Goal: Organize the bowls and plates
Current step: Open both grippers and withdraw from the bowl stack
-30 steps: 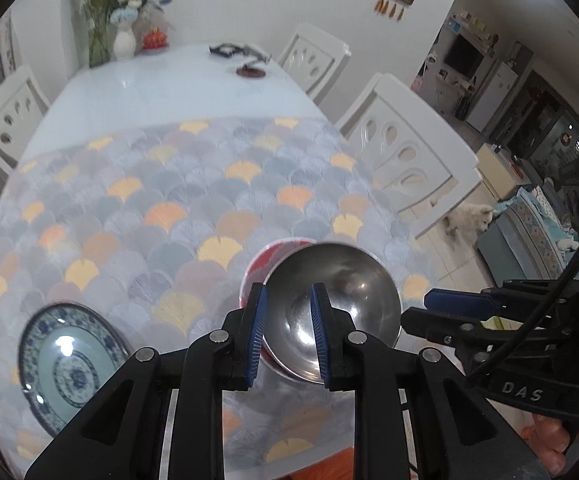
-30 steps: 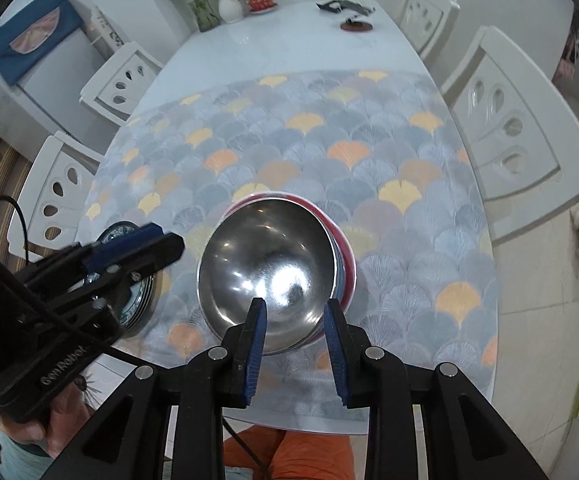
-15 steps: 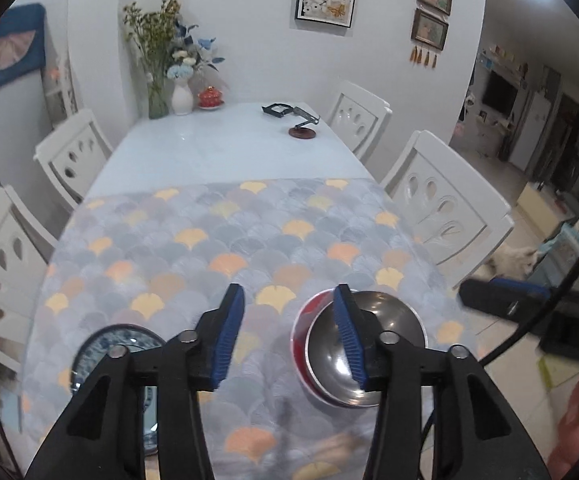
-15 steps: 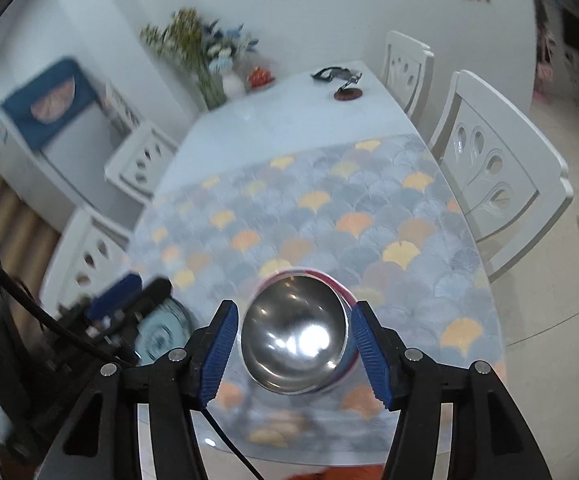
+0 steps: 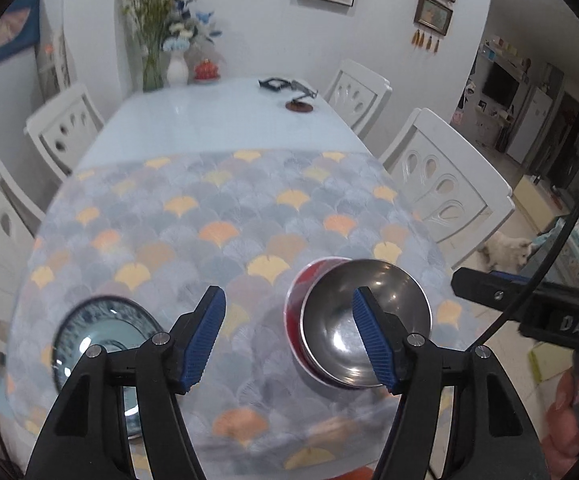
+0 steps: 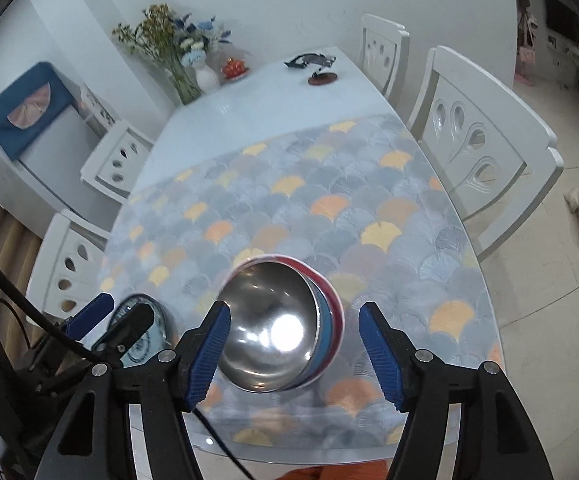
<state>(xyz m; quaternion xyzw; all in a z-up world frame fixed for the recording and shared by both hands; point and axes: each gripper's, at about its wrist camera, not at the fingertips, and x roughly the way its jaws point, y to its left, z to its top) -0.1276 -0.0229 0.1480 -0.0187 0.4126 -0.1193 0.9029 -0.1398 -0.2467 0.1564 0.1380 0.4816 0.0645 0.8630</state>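
While both the left gripper (image 5: 287, 338) and right gripper (image 6: 295, 354) are opening with nothing between their pads, the steel bowl (image 6: 271, 326) sits skewed in the red-rimmed bowl (image 5: 295, 300) near the table's (image 6: 249, 92) edge; a nudge could slide it off.

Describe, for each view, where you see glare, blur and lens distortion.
Left wrist view: fisheye bends the chairs and wall; the plate and near cloth are smeared; soft highlights in the steel bowl. Right wrist view: a bright white glare spot in the bowl, its rim blurred, dark corners, curved table edge.
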